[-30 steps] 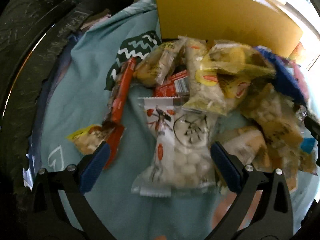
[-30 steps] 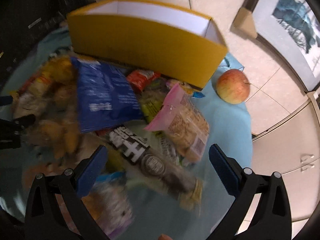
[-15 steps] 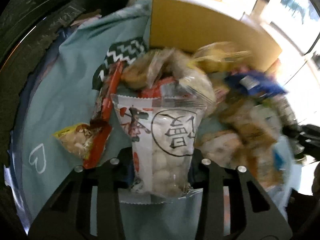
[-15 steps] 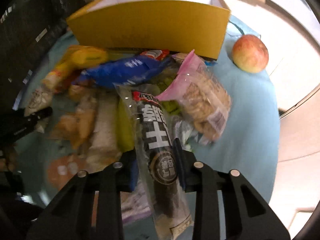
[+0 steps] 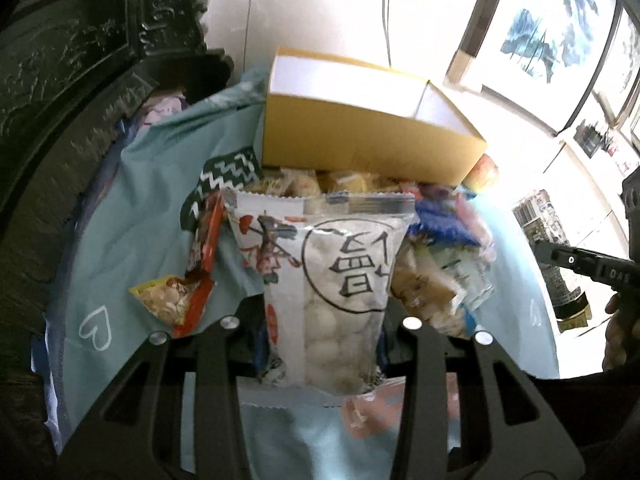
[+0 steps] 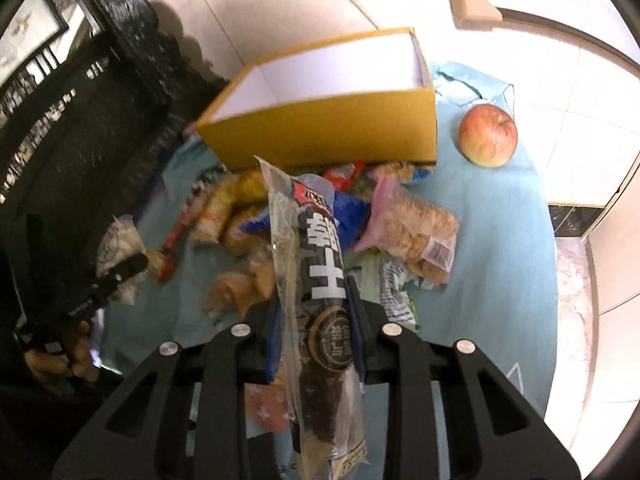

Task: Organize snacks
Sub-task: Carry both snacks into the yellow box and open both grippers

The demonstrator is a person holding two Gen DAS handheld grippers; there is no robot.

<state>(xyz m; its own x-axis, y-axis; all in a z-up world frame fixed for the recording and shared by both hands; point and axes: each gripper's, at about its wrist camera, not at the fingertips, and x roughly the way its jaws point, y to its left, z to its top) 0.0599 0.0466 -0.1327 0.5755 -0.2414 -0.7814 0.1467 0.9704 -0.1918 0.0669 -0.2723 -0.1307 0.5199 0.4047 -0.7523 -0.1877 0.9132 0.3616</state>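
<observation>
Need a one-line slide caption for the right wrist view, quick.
Right gripper closing on a long dark snack pack, lifted toward the empty yellow box.

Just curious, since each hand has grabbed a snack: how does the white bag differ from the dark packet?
The white bag is wide and printed white, showing pale round balls; the dark packet is narrow and long, clear wrap around something black. The white bag sits in the left tongs, the dark packet in the right tongs, whose jaws are closing. Both are lifted above the snack pile, pointing toward the yellow box.
</observation>
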